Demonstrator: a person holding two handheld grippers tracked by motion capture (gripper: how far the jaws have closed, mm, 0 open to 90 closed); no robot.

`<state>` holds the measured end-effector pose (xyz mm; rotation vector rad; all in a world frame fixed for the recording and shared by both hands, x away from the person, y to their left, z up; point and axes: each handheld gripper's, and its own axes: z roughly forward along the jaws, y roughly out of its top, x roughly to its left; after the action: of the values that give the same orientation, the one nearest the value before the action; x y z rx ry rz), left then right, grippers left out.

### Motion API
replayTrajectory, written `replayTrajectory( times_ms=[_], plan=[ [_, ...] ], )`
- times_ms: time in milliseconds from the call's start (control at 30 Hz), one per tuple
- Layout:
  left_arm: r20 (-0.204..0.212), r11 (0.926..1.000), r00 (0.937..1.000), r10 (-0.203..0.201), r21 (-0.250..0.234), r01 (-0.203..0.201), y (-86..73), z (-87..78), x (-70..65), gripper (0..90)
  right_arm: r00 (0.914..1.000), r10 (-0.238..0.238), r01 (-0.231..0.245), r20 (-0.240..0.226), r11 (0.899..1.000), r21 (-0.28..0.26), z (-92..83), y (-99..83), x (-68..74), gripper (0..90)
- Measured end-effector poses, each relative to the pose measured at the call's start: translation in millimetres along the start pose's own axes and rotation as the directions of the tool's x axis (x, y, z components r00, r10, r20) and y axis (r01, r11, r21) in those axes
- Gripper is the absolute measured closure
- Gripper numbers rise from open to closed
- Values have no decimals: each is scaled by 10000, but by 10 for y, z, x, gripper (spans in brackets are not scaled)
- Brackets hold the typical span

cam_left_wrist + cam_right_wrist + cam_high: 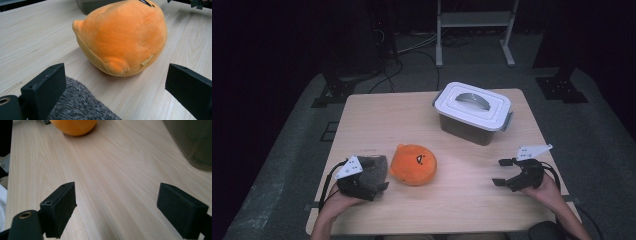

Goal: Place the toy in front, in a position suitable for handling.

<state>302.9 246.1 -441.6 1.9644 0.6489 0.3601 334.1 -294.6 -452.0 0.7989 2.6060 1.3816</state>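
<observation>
An orange plush toy (413, 164), a grey fuzzy cloth (374, 169), a white-lidded grey box (472, 112) and a pale wood-grained tabletop (462, 195) were seen.

No text, number or brand can be read anywhere. The orange plush toy (122, 35) carries a small tan sewn-in tag (147, 60) at its seam, seen in the left gripper view, but the tag looks blank or too small to make out. In the high view the toy's top bears a dark stitched mark, a face-like figure rather than lettering. The lidded box (472, 113) near the far edge of the tabletop (377, 115) shows no label.
</observation>
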Motion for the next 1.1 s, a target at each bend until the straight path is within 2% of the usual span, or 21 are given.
replayTrajectory(
  times_ms=[300,467,567,633,667,767,867,967,1033,1100],
  plan=[
    [243,9991,9997,70,-410,-60,39,5,-19,28,10000,-36,37,48,10000,-93,-19,2,-5,146],
    [388,9960,9988,308,-854,-274,163,61,-39,28,10000,-75,76,47,9999,-154,-20,24,-1,146],
    [521,9954,9978,409,-890,-361,227,97,-33,29,9999,-107,108,89,9998,-152,-25,28,8,146],
    [606,9956,9968,515,-816,-464,274,133,-40,29,9999,-141,143,98,9997,-190,-33,29,20,146],
    [684,9955,9951,714,-678,-667,330,184,-51,29,9999,-153,154,80,9997,-196,-39,30,25,146],
    [866,9948,9926,850,-626,-798,390,247,-58,29,9998,-177,178,71,9997,-185,-38,33,25,146],
    [1010,9928,9884,1138,-488,-1093,510,399,-50,45,9998,-203,204,52,9997,-150,-26,43,29,146],
    [1040,9921,9871,1217,-443,-1176,552,476,-42,49,9996,-276,277,46,9995,-120,-27,45,31,146],
    [1116,9929,9868,1174,-307,-1147,588,576,-27,57,9996,-271,272,13,9995,-154,-29,43,32,146],
    [1256,9941,9862,1081,-218,-1061,595,601,-24,57,9996,-265,265,-8,9995,-195,-28,43,28,146]
  ],
)
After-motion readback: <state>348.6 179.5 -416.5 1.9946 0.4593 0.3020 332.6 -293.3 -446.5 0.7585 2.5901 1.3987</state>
